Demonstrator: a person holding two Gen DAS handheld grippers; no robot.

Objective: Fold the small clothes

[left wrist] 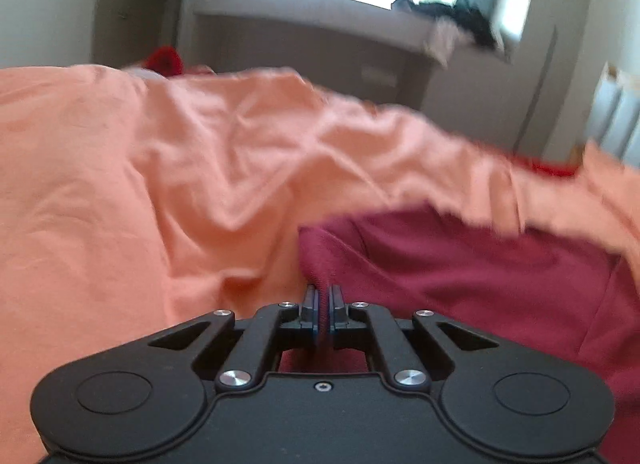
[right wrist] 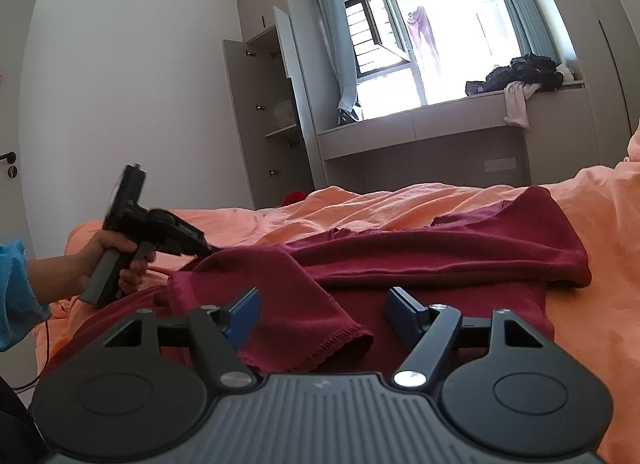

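Closest to the left wrist camera, the left gripper (left wrist: 321, 306) has its jaws pressed together on a bunched fold of a dark red knit garment (left wrist: 460, 264), which rises as a ridge just above the fingertips at the lower centre of the frame. That garment spreads to the lower right over a rumpled orange bed sheet (left wrist: 120, 184) filling the left and middle. Everything beyond is blurred: a grey window seat (left wrist: 320, 28) across the top, with dark clothes (left wrist: 460, 16) heaped at the upper right.

From the right wrist camera, the right gripper (right wrist: 320, 316) has its jaws standing well apart, blue pads (right wrist: 244, 314) showing. A scalloped cuff of the garment (right wrist: 400, 260) lies between them, touched by neither pad. Red cloth stretches from the lower centre up to the right, resting on the orange sheet (right wrist: 600, 284). At the left edge, a hand (right wrist: 108, 260) in a blue sleeve (right wrist: 16, 296) grips the handle of the left gripper (right wrist: 210, 250), whose tip meets the garment's left edge. Farther back stand an open wardrobe (right wrist: 264, 112), an open window (right wrist: 400, 44) and a pile of dark clothes (right wrist: 520, 74) on the window seat (right wrist: 420, 132).
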